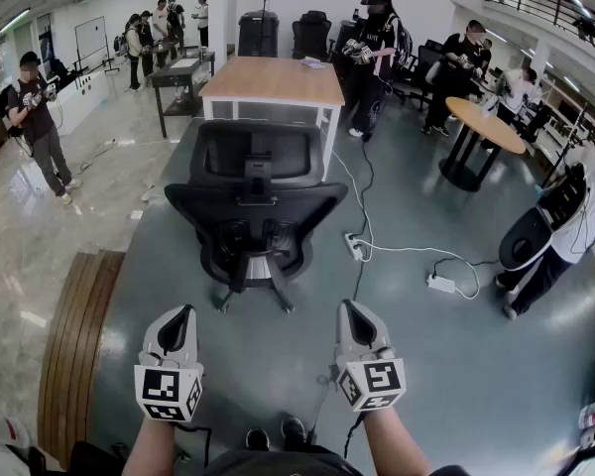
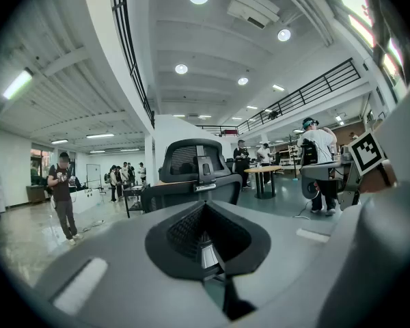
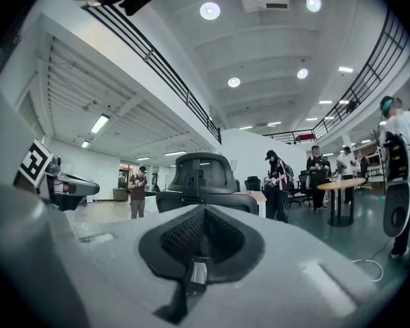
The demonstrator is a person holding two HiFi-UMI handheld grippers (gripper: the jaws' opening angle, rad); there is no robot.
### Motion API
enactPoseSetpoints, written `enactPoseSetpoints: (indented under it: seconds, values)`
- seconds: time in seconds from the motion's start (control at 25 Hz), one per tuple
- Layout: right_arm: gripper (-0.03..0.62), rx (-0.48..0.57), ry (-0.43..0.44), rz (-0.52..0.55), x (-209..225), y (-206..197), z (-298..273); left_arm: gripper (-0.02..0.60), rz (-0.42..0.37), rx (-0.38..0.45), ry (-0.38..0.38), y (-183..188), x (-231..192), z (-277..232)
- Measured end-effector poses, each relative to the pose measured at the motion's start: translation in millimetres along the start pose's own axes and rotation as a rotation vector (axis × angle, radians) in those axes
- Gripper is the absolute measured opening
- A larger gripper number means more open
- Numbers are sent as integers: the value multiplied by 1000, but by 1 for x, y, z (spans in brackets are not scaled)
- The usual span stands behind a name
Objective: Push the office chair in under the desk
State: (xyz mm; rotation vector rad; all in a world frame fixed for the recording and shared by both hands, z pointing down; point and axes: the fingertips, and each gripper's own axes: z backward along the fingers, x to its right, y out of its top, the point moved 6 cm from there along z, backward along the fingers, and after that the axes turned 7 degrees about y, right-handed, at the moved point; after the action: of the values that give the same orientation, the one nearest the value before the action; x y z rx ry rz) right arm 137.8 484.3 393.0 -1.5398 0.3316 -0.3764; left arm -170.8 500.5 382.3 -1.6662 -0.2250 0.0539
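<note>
A black office chair [image 1: 255, 206] with a mesh back stands on the grey floor, its back turned toward me. Behind it is a wooden-topped desk [image 1: 274, 79] with white legs. My left gripper [image 1: 181, 317] and right gripper [image 1: 353, 312] hang side by side in front of me, well short of the chair, both shut with nothing in them. The left gripper view looks over its closed jaws at the chair back [image 2: 195, 164]. In the right gripper view the chair [image 3: 202, 178] and the desk top [image 3: 256, 197] appear straight ahead.
A white power strip [image 1: 355, 246] and cable lie on the floor right of the chair. A round wooden table [image 1: 484, 125] stands at right. Several people stand around the room; one [image 1: 565, 228] is close at right. A wooden bench edge [image 1: 71, 335] lies at left.
</note>
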Motion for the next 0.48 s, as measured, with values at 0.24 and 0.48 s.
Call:
enactPoseSetpoints:
  seconds: [0.24,0.48]
  values:
    - [-9,-3,17,34,-1,8,0,18,1,14,-2,9,2,4]
    - [-9,5,27,43,-5,11,-4,18,10,38,8,12,-4,2]
